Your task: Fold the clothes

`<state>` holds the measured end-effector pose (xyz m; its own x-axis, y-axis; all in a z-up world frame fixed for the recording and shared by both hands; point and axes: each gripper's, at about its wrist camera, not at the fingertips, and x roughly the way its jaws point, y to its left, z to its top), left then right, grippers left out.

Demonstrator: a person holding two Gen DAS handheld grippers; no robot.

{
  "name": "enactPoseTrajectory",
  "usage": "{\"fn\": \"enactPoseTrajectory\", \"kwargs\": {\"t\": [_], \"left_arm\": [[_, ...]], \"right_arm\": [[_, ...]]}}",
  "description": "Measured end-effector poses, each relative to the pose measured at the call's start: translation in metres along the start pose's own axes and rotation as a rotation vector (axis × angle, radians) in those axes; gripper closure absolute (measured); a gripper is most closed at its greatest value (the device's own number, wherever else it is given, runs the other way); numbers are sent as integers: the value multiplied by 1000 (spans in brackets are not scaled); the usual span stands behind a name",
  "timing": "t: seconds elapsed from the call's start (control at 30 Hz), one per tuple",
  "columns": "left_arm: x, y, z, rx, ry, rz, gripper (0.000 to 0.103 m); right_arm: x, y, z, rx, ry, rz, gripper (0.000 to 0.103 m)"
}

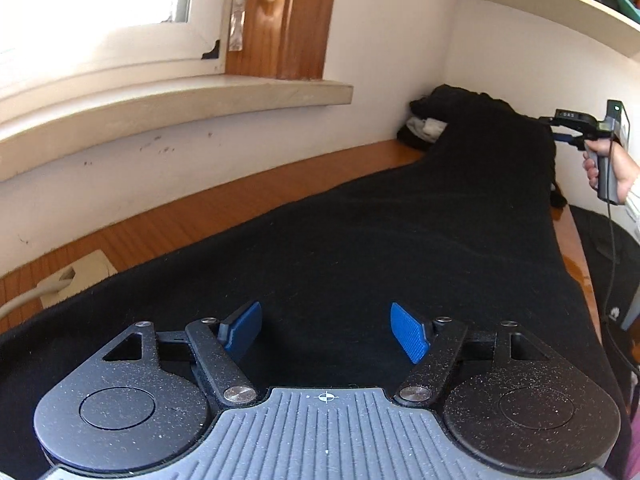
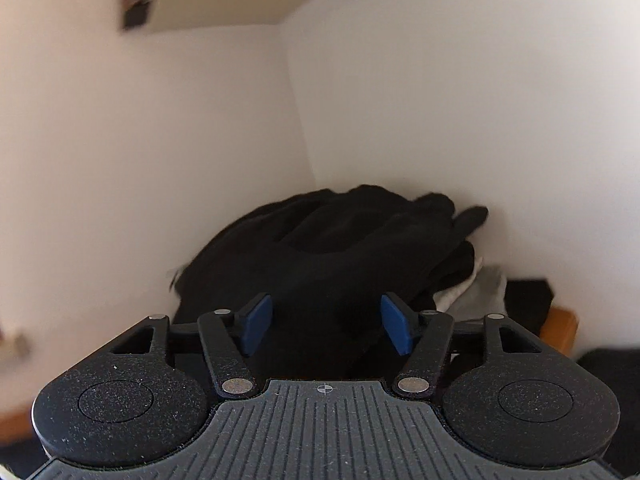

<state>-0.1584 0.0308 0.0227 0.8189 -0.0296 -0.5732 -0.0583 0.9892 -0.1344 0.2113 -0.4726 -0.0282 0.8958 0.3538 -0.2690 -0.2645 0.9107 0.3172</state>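
- Progress, judged from layout: early. The black garment (image 1: 400, 240) lies spread flat and long over the wooden desk (image 1: 168, 220), reaching from the near edge toward the far corner. No fold visible in it; every fold looks still to do.
- Far corner of the desk, against the white wall (image 1: 380, 20): a heap of dark clothes (image 2: 340, 240) with a white/grey piece (image 2: 476, 292) tucked in. Probably the unfolded backlog, though that cannot be confirmed.
- Left gripper (image 1: 326, 332): released, jaws wide apart, nothing between them. It sits low over the near end of the garment; contact with the cloth cannot be told.
- Right gripper (image 2: 326, 326): also spread wide, not clenched. Dark cloth fills the gap between the blue pads (image 2: 396, 328), but they stand apart from it, so no grasp yet. In the left wrist view it shows at the garment's far end, beside the right-hand wall, held by the person's hand (image 1: 604, 168).
- Materials: garment is matte black and fleece-like, soft with a slightly fuzzy edge, and shows almost no surface detail. Outline is broad at the near end and narrows toward the corner; garment type cannot be told.
- Desk: orange-brown wood with fine straight grain, hard and smooth. The cloth should slide on it easily.
- Pads: blue, ribbed rubber-like faces on black linkage arms.
- Also on the desk at its left edge: a beige socket block (image 1: 76, 280) with cable, partly under the garment's edge.
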Motion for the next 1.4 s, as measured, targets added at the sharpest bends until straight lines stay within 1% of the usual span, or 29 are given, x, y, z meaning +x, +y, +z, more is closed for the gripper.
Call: {"fn": "enactPoseTrajectory", "kwargs": {"t": [0.1,0.17,0.23,0.27,0.3,0.33,0.4,0.47,0.53,0.63,0.7,0.8,0.87,0.93,1.03,1.13,1.23,1.3,1.4], "left_arm": [[1,1,0,-1,0,1,27],[1,-1,1,4,-1,3,26],[1,-1,0,7,0,4,26],[0,-1,0,8,0,4,26],[0,-1,0,7,0,3,26],[1,-1,0,7,0,3,26],[0,-1,0,10,-2,3,25],[0,-1,-1,10,-3,3,24],[0,0,-1,10,-1,1,24],[0,0,-1,9,0,0,24],[0,-1,-1,8,-1,0,24],[-1,-1,-1,9,-3,2,24],[-1,-1,-1,9,-4,2,24],[-1,-1,-1,9,-6,2,23],[-1,-1,-1,9,-7,1,23],[-1,-1,-1,7,-8,0,23],[-1,0,-2,5,-10,-1,22],[-2,0,-2,5,-11,0,22],[-1,0,-2,6,-12,1,21]], "right_arm": [[7,-13,7,133,-10,22,41],[9,-19,10,193,-6,5,41],[8,-26,12,246,-3,12,42],[7,-28,13,267,3,20,52],[5,-29,14,279,21,34,64],[8,-31,14,285,45,42,80],[8,-31,16,274,55,47,83],[5,-27,19,250,41,59,93],[1,-20,23,220,12,76,96],[-6,-8,31,171,-15,96,98],[-13,7,36,118,-34,128,99],[-26,40,38,37,-37,214,99],[-38,70,33,-16,-18,309,99],[-55,103,20,-75,19,421,99],[-84,150,-23,-176,129,595,99],[-101,183,-81,-279,274,684,99],[-104,194,-125,-340,371,705,99],[-102,197,-141,-380,394,694,99],[-100,196,-153,-405,409,681,99]]}}
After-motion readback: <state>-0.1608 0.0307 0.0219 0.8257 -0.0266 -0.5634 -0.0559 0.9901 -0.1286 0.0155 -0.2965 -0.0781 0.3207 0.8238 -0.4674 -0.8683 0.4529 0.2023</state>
